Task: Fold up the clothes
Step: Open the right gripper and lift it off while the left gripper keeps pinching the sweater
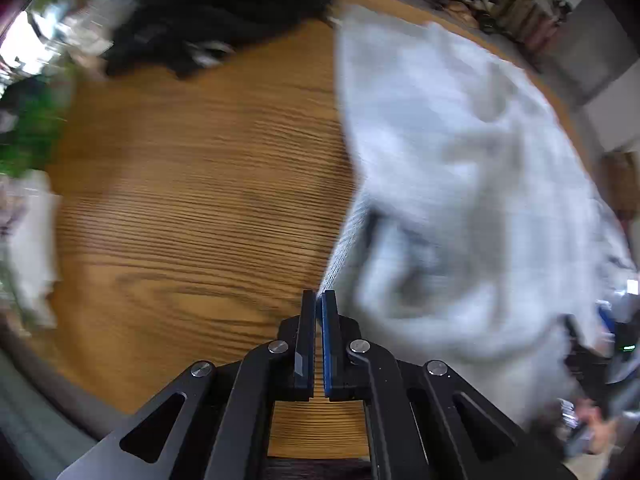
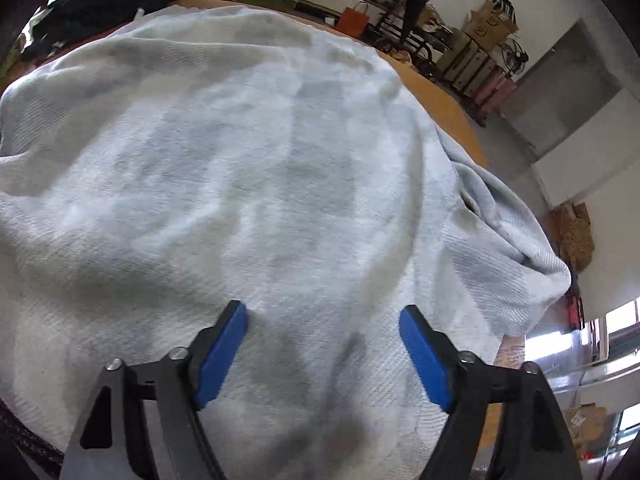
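On the wooden table [image 1: 192,184], pale garment [image 2: 240,160] spread right of left gripper [image 1: 319,304], pinched shut on its edge; directly beneath right gripper [image 2: 322,320], jaws spread, nearer.

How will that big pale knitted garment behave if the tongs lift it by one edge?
Probably floppy: the pale garment lies in soft wrinkles and bunches at its right side. It will likely sag and trail, since the edge pinched in the left tongs pulls into a taut strip. Its knit looks grippy rather than slippery.
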A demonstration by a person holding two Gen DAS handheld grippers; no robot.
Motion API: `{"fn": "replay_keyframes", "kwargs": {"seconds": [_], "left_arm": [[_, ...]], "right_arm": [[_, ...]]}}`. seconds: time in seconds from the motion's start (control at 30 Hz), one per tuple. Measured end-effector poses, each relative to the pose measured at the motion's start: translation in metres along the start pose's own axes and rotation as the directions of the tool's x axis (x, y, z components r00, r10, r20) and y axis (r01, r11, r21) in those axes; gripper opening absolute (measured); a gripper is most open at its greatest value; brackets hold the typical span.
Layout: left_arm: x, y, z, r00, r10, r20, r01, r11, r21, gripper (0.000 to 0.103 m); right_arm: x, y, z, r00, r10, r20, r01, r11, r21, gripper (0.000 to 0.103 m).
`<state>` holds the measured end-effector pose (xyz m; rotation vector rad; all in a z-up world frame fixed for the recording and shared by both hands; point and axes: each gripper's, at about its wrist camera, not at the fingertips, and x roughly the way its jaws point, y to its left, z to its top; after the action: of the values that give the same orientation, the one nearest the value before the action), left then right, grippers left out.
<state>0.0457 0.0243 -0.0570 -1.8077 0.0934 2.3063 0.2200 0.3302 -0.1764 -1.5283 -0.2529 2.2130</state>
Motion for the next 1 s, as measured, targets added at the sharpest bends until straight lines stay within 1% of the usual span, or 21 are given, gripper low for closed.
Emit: {"fn": "replay_keyframes", "kwargs": {"seconds": [0.07,0.13,0.2,0.27,0.3,0.37,0.4,0.43,0.47,0.57,0.67,0.73,0.83,0.87,0.9,0.93,1.0], "left_arm": [[-0.003,0.020,0.002,1.000,0.010,0.001,-0.010,0.999,-0.052,0.001],[-0.006,0.039,-0.004,1.000,-0.011,-0.009,0.010,0.995,-0.096,0.000],[-0.007,0.042,-0.005,0.997,-0.074,0.002,0.074,0.990,-0.117,0.000],[-0.007,0.039,-0.009,0.989,-0.150,0.017,0.151,0.980,-0.131,0.000],[-0.006,0.033,-0.004,0.983,-0.181,0.029,0.183,0.975,-0.123,0.000],[0.001,0.019,0.010,0.976,-0.217,0.004,0.216,0.969,-0.117,0.000],[0.002,0.016,0.008,0.973,-0.231,-0.014,0.228,0.967,-0.114,0.000],[0.006,0.007,0.010,0.971,-0.239,-0.032,0.234,0.966,-0.110,0.001],[0.011,-0.001,0.011,0.968,-0.247,-0.049,0.240,0.965,-0.106,0.001],[0.030,-0.022,0.020,0.972,-0.219,-0.088,0.212,0.974,-0.081,0.001],[0.038,-0.032,0.028,0.960,-0.259,-0.109,0.249,0.963,-0.098,0.001],[0.043,-0.040,0.033,0.962,-0.242,-0.128,0.233,0.969,-0.086,0.001],[0.053,-0.055,0.036,0.967,-0.188,-0.170,0.185,0.982,-0.037,0.001],[0.055,-0.060,0.036,0.968,-0.176,-0.177,0.176,0.984,-0.019,0.001],[0.056,-0.064,0.035,0.970,-0.167,-0.179,0.168,0.986,-0.006,0.001],[0.056,-0.067,0.036,0.971,-0.162,-0.179,0.165,0.986,0.001,0.001],[0.056,-0.068,0.037,0.968,-0.173,-0.179,0.174,0.985,-0.012,0.001]], "right_arm": [[0.002,-0.006,-0.002,1.000,0.005,-0.008,-0.005,1.000,0.018,0.086],[0.005,-0.011,-0.001,1.000,0.022,-0.010,-0.022,0.999,0.034,0.088],[0.006,-0.014,-0.001,0.999,0.030,-0.014,-0.030,0.999,0.042,0.089],[0.007,-0.015,-0.001,0.999,0.035,-0.015,-0.034,0.998,0.047,0.089],[0.007,-0.016,-0.001,0.999,0.036,-0.015,-0.035,0.998,0.048,0.089],[0.007,-0.018,0.000,0.999,0.050,-0.016,-0.049,0.997,0.053,0.089],[0.006,-0.020,0.000,0.998,0.063,-0.015,-0.062,0.996,0.057,0.087],[0.005,-0.026,-0.001,0.995,0.100,-0.009,-0.099,0.992,0.072,0.084],[0.003,-0.032,-0.002,0.991,0.136,-0.002,-0.135,0.987,0.088,0.084],[-0.003,-0.066,-0.007,0.980,0.194,0.031,-0.197,0.966,0.168,0.084],[0.007,-0.118,-0.017,0.986,0.168,0.009,-0.164,0.949,0.270,0.085],[0.014,-0.153,-0.023,0.988,0.151,-0.007,-0.140,0.932,0.335,0.086],[0.023,-0.205,-0.033,0.991,0.129,-0.033,-0.102,0.897,0.430,0.086],[0.027,-0.222,-0.036,0.992,0.121,-0.043,-0.088,0.885,0.458,0.086],[0.031,-0.233,-0.038,0.993,0.103,-0.057,-0.065,0.882,0.468,0.086],[0.036,-0.244,-0.039,0.994,0.086,-0.071,-0.042,0.878,0.477,0.086],[0.047,-0.263,-0.040,0.994,0.061,-0.089,-0.008,0.867,0.499,0.086]]}}
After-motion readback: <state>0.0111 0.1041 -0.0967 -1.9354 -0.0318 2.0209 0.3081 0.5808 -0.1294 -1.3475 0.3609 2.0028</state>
